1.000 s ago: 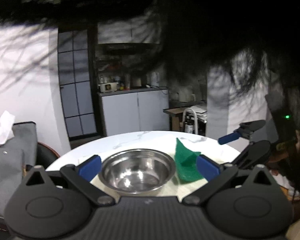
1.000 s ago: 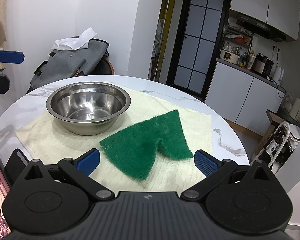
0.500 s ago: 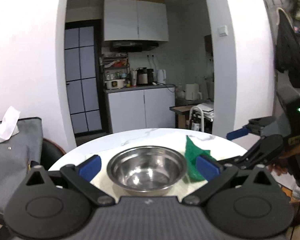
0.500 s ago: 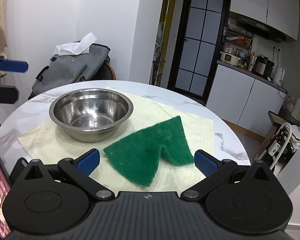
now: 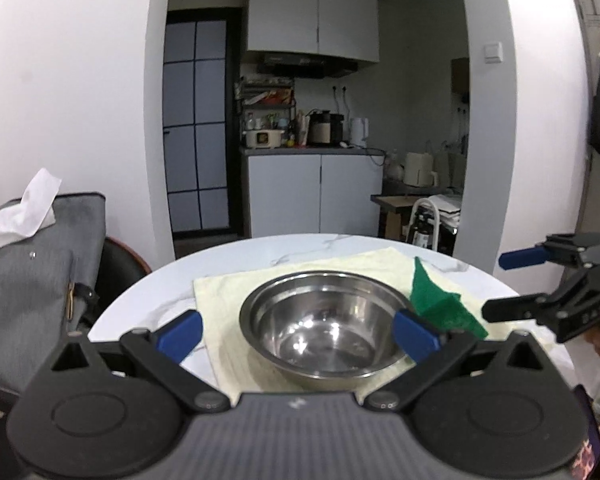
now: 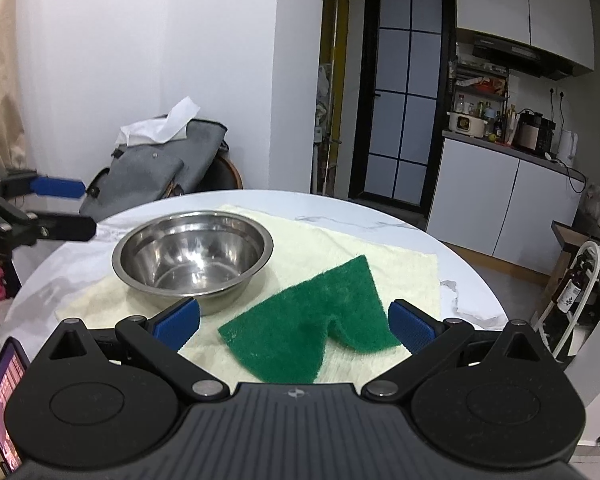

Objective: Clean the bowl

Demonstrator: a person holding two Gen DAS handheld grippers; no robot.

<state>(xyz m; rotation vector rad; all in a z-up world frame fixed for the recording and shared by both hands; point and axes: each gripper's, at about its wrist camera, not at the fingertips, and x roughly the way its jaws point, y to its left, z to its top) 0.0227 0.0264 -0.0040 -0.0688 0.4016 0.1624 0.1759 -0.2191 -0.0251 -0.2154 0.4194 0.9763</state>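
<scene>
A steel bowl [image 5: 324,324] stands upright on a cream cloth [image 5: 228,296] on the round white table [image 5: 156,300]. In the right wrist view the bowl [image 6: 192,256] is at centre left. A green scouring pad [image 6: 312,336] lies buckled on the cloth [image 6: 400,268] right of the bowl; it also shows in the left wrist view [image 5: 440,304]. My left gripper [image 5: 298,334] is open, its fingers either side of the bowl's near rim. My right gripper [image 6: 294,324] is open and empty, just short of the pad. Each gripper shows in the other's view: the right [image 5: 516,284], the left [image 6: 64,208].
A grey bag [image 6: 160,172] with white tissue [image 6: 160,128] on top sits on a chair beyond the table's left side. A phone [image 6: 4,400] glows at the lower left. White kitchen cabinets [image 5: 316,196] and a dark glass door [image 6: 400,120] stand behind.
The dark hair that covered the left wrist view has cleared. The left gripper has moved closer to the bowl. The right gripper has edged closer to the pad. Both stay open.
</scene>
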